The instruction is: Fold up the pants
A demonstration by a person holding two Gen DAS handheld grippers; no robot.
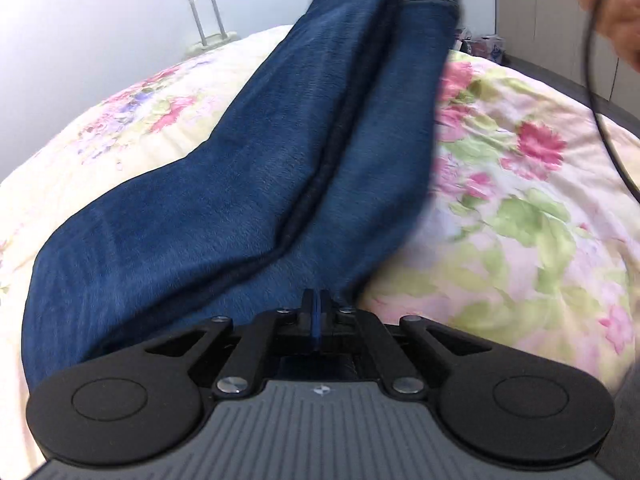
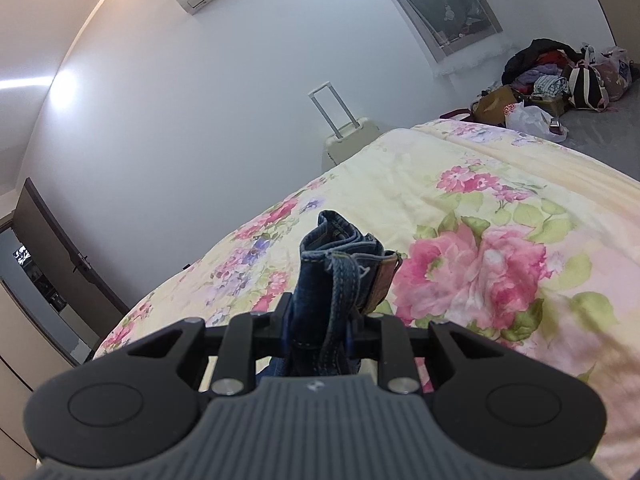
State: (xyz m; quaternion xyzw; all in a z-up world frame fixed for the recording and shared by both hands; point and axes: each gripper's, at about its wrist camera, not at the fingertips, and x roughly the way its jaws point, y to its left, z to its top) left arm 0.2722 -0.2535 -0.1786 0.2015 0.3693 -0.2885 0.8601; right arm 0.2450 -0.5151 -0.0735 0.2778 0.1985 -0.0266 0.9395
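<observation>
Dark blue jeans stretch across the floral bedspread from my left gripper up and away to the top of the left wrist view. My left gripper is shut on a thin edge of the jeans near their lower end. My right gripper is shut on the bunched waistband of the jeans, with a belt loop and a brown leather patch showing, held above the bedspread. A hand with a black cable shows at the top right of the left wrist view.
A cream suitcase with its handle up stands beyond the bed against the white wall. Bags and clothes are piled on the grey floor at the far right. A dark door is at the left.
</observation>
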